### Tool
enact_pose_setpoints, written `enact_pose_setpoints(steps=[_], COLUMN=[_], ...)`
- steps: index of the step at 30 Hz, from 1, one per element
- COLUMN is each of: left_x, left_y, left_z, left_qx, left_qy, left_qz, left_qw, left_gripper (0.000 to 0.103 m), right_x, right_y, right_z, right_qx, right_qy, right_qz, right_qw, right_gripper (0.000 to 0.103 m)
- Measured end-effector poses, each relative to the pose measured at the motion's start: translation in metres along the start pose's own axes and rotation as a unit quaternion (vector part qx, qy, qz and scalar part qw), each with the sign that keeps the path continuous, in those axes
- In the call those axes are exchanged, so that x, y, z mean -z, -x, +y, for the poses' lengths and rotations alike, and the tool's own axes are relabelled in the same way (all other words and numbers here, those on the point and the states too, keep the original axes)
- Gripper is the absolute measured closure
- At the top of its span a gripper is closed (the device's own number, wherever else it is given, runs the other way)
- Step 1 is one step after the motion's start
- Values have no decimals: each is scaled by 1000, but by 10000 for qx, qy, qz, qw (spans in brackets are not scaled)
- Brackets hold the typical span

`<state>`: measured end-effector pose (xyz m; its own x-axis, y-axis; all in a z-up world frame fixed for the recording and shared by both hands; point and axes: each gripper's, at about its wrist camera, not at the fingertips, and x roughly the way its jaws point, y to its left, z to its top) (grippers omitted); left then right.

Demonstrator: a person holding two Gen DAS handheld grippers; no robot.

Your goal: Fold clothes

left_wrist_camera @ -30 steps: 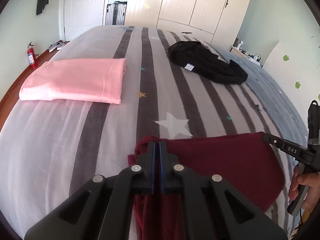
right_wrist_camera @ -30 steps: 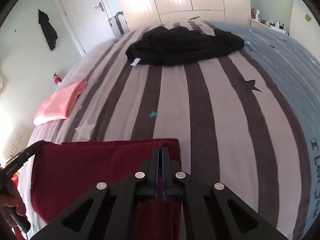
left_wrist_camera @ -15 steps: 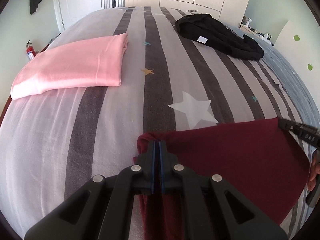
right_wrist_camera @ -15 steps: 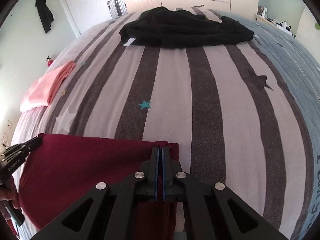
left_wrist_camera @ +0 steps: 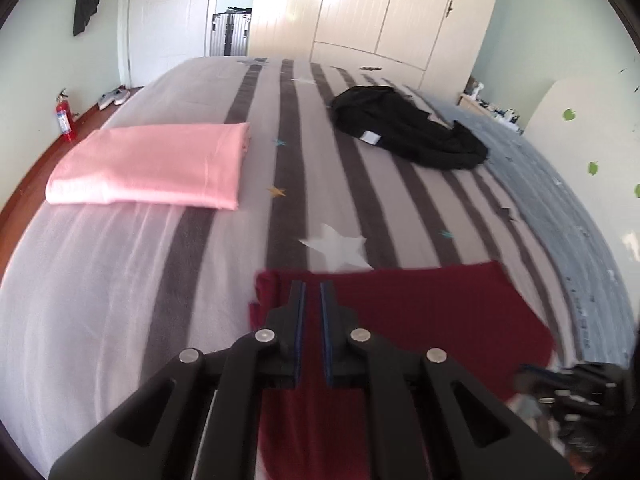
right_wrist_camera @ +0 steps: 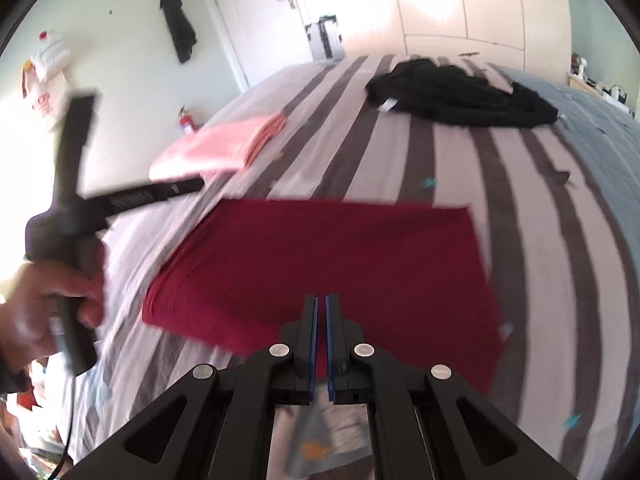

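A dark red garment [left_wrist_camera: 432, 320] lies flat as a folded rectangle on the striped bed [left_wrist_camera: 120, 288]. In the right wrist view the garment [right_wrist_camera: 340, 264] shows as a whole, blurred. My left gripper [left_wrist_camera: 312, 286] hovers over its left end with the jaws shut and no cloth between the pads. From the right wrist view that left gripper [right_wrist_camera: 200, 185] hangs above the bed beside the garment's far left corner, held by a hand [right_wrist_camera: 44, 304]. My right gripper [right_wrist_camera: 321, 299] is shut and empty over the garment's near edge.
A folded pink garment [left_wrist_camera: 152, 168] rests on the bed's left side. A crumpled black garment [left_wrist_camera: 408, 136] lies further back on the right. A red fire extinguisher [left_wrist_camera: 64, 120] stands on the floor by the left wall. White wardrobes [left_wrist_camera: 380, 12] stand beyond the bed.
Both grippers held the dark red garment's far corners before; now neither holds it and it lies flat. Both have drawn back, and the right one has swung left and rolled.
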<state>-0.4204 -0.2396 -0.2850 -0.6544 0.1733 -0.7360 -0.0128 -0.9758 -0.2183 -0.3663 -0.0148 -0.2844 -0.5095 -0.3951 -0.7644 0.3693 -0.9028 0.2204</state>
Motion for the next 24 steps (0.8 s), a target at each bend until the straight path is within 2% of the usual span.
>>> enact_pose_setpoints(steps=[3, 6, 10, 13, 18, 20, 22, 24], left_x=[25, 48, 69, 82, 85, 79, 77, 78], left_y=[20, 21, 5, -13, -5, 8, 17, 16], left_z=[-18, -43, -56, -52, -49, -51, -56, -64], left_qx=[330, 537, 490, 291, 311, 611, 928, 1091], left_qy=[-31, -192, -222, -201, -173, -19, -12, -48], left_qz=[109, 264, 561, 834, 836, 672, 541, 541], left_qw=[9994, 9980, 9970, 9959, 9959, 9959, 9942, 9925], left_gripper=[99, 99, 99, 99, 99, 99, 99, 99], right_x=[5, 7, 15, 18, 21, 21, 18, 16], right_y=[-12, -24, -36, -33, -23, -15, -6, -2], right_z=[0, -7, -10, -9, -8, -7, -3, 3], right_qx=[107, 181, 277, 289, 273, 196, -69, -302], right_qy=[-122, -193, -96, 6, 9, -40, -104, -50], right_qz=[-57, -21, 115, 123, 129, 75, -18, -102], right_qw=[9999, 9996, 9995, 9995, 9995, 9998, 9999, 9995], right_gripper=[99, 99, 100, 100, 100, 100, 100, 100])
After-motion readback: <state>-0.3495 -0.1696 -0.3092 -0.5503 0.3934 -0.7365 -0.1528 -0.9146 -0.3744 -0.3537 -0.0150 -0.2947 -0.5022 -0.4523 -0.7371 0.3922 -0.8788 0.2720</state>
